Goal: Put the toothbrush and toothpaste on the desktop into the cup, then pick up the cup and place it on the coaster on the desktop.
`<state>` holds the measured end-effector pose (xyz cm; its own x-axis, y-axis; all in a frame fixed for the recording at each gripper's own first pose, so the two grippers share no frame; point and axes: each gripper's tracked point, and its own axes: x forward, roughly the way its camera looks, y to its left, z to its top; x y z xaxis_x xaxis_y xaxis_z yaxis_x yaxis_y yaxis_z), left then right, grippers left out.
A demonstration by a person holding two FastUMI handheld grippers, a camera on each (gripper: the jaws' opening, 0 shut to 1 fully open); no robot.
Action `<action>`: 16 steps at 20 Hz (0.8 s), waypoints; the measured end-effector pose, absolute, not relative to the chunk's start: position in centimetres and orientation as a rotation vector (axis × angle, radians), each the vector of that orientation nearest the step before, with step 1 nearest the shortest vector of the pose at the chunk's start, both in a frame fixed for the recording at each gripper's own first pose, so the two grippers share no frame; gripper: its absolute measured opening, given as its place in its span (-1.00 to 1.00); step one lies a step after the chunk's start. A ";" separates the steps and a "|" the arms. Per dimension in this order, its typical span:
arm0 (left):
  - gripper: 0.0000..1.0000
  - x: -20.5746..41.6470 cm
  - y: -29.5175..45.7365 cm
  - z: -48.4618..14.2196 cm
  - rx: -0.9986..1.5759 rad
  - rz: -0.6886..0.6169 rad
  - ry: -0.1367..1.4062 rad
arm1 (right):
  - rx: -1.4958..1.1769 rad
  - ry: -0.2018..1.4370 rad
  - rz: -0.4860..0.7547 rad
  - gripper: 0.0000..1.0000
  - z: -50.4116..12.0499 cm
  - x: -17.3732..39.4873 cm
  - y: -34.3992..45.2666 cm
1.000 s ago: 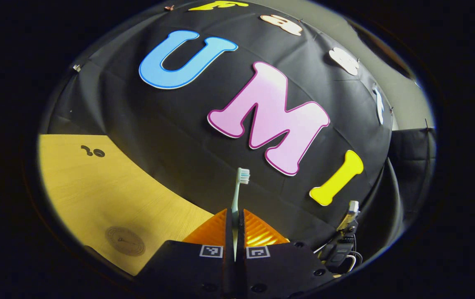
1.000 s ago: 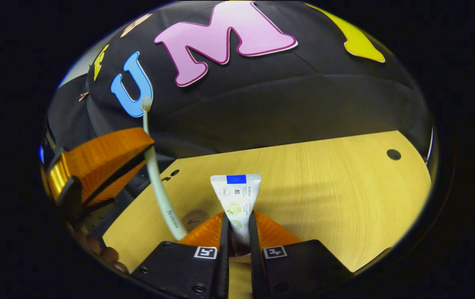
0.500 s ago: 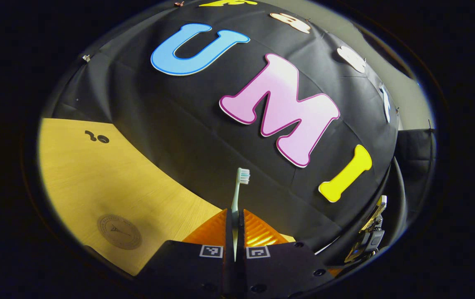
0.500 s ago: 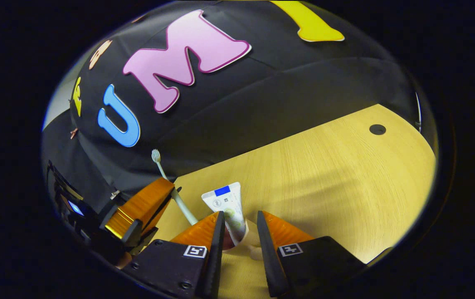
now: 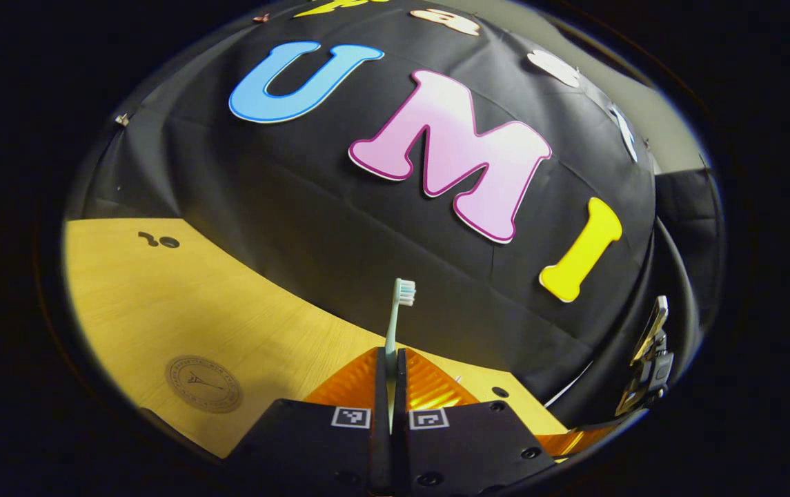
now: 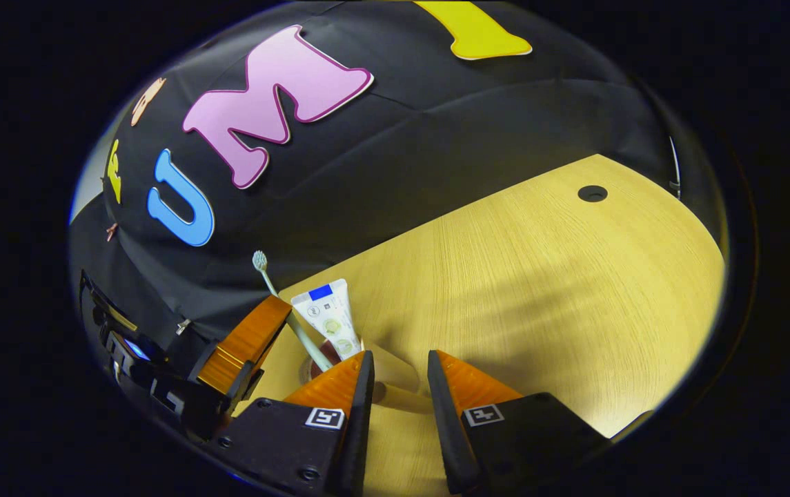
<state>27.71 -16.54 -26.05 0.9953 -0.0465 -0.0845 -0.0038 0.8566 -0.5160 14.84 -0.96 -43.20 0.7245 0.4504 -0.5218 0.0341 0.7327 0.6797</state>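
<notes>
My right claw (image 6: pixel 395 373) is spread w/ nothing between the fingers; the paste (image 6: pixel 328 317) stands just ahead and left of it, tail up, inside the cup (image 6: pixel 388 376). So paste looks done, I reckon.

My left claw (image 5: pixel 389 366) is pressed tight on the brush (image 5: pixel 395 321), pinching the handle low, bristle end sticking straight up ahead of the fingers. In the right gripper view that claw (image 6: pixel 246 342) sits just left of the cup, and the brush (image 6: pixel 291 314) slants down toward the cup mouth beside the paste. Can't tell if its lower end is already inside the rim, since my right finger blocks that bit. Brush not let go yet either way.

Coaster (image 5: pixel 203 383) lies flat on the desk (image 5: pixel 160 304), off to the left of my left claw, nothing on it.

Left to do, as I judge it: drop the brush in, then grab the cup and set it on the coaster.
</notes>
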 end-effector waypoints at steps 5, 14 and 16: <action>-0.88 27.2 -16.8 -28.0 -0.458 0.002 0.085 | 0.706 0.747 0.285 -0.05 -43.1 14.2 -1.5; -0.55 25.9 -17.9 -29.7 -0.370 -0.044 0.130 | 0.595 0.760 0.428 -0.05 -42.1 14.1 -3.1; -0.41 25.3 -18.2 -29.7 -0.385 -0.069 0.142 | 0.550 0.767 0.482 -0.05 -41.6 14.1 -3.0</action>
